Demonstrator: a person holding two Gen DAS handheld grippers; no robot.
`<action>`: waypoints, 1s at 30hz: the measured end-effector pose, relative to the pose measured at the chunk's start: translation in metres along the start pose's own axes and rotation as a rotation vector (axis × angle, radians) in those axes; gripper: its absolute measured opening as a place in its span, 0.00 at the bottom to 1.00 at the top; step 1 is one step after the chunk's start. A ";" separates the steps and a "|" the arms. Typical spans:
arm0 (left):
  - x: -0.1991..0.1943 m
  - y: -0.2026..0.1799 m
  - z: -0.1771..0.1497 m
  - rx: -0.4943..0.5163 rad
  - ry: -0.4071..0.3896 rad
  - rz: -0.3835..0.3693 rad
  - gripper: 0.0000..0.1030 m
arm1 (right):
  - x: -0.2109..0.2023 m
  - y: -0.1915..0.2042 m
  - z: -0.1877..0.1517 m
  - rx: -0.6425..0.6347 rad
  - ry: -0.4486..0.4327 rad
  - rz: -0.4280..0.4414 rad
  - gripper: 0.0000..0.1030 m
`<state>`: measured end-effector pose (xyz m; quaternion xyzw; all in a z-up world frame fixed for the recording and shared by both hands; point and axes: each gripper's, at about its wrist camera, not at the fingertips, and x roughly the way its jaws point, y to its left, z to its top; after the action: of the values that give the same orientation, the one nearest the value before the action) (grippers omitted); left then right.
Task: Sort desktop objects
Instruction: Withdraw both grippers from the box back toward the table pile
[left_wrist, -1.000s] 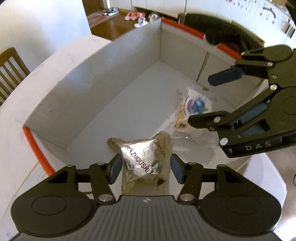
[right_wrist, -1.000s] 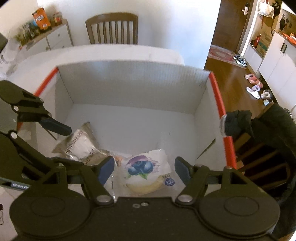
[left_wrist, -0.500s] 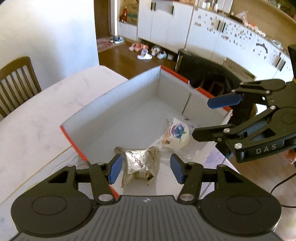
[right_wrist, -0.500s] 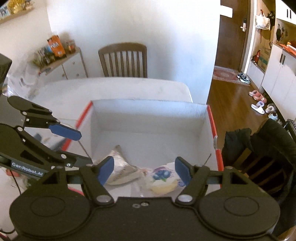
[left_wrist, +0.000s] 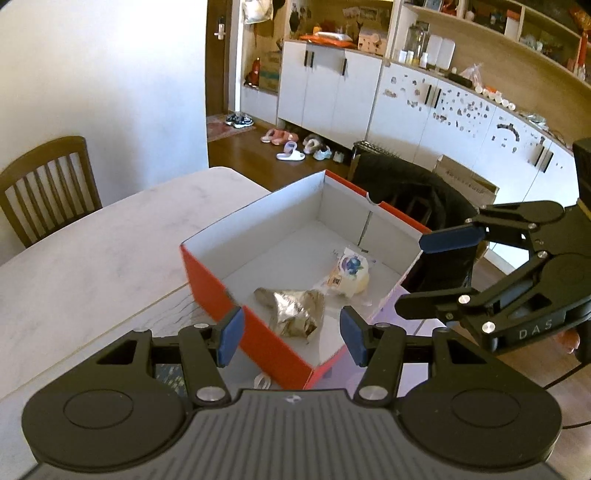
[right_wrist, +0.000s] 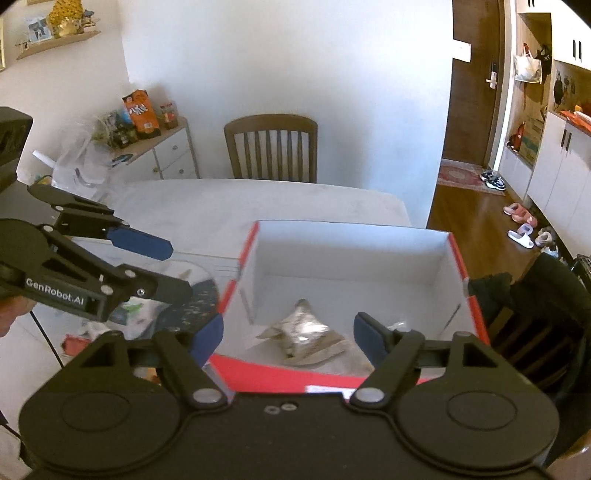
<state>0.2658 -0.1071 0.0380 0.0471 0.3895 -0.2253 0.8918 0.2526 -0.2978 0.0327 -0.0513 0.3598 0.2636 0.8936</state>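
A red cardboard box (left_wrist: 218, 280) with a white inside stands on the table; it also shows in the right wrist view (right_wrist: 463, 266). Inside lie a crumpled silver foil packet (left_wrist: 293, 310), also in the right wrist view (right_wrist: 304, 332), and a clear bag with a blueberry bun (left_wrist: 349, 271). My left gripper (left_wrist: 290, 338) is open and empty, above the box's near corner. My right gripper (right_wrist: 288, 338) is open and empty, above the box's near edge; it also appears at the right of the left wrist view (left_wrist: 436, 273).
The pale table (left_wrist: 92, 254) stretches left of the box. A dark round mat (right_wrist: 195, 299) and small packets (right_wrist: 136, 310) lie on the table left of the box. Wooden chairs (right_wrist: 271, 147) stand around it, one with a dark jacket (left_wrist: 424, 199).
Both grippers have risen and pulled back from inside the box, open and empty throughout. The foil packet and the bun bag have stayed in the box.
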 end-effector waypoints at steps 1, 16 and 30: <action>-0.005 0.003 -0.004 -0.003 -0.002 -0.001 0.56 | 0.000 0.005 -0.001 0.001 -0.002 0.002 0.78; -0.068 0.070 -0.074 -0.022 -0.033 0.038 0.88 | -0.009 0.096 -0.033 0.048 -0.049 -0.002 0.94; -0.086 0.131 -0.141 -0.066 -0.001 0.090 1.00 | 0.014 0.174 -0.067 0.064 -0.036 -0.050 0.94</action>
<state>0.1768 0.0779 -0.0096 0.0349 0.3938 -0.1722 0.9023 0.1317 -0.1621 -0.0084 -0.0268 0.3506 0.2303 0.9074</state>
